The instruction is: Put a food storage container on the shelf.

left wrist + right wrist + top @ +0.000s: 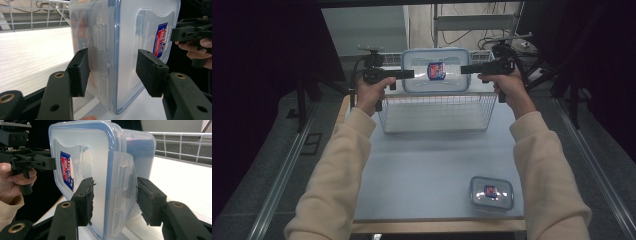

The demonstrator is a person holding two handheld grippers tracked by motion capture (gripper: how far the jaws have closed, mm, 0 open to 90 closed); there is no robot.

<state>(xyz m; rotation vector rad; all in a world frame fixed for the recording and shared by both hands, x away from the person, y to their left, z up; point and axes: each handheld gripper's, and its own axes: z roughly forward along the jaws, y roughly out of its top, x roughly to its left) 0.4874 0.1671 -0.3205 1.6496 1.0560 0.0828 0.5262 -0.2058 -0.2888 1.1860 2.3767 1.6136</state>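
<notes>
A large clear container (435, 70) with a blue-rimmed lid and a red-and-blue label hangs on edge above the wire basket (437, 117), its lid facing me. My left gripper (409, 74) clamps its left side and my right gripper (464, 69) clamps its right side. In the left gripper view the jaws of the left gripper (115, 72) straddle the container's (125, 37) latched edge, and the right gripper (185, 32) shows beyond. In the right gripper view the right gripper (113, 200) straddles the opposite edge of the container (100, 157), with the left gripper (47, 162) behind.
A smaller lidded container (491, 192) with the same label lies flat near the front right of the blue-grey table (427, 170). The white wire basket stands at the table's far middle. Dark curtains and stands flank the table.
</notes>
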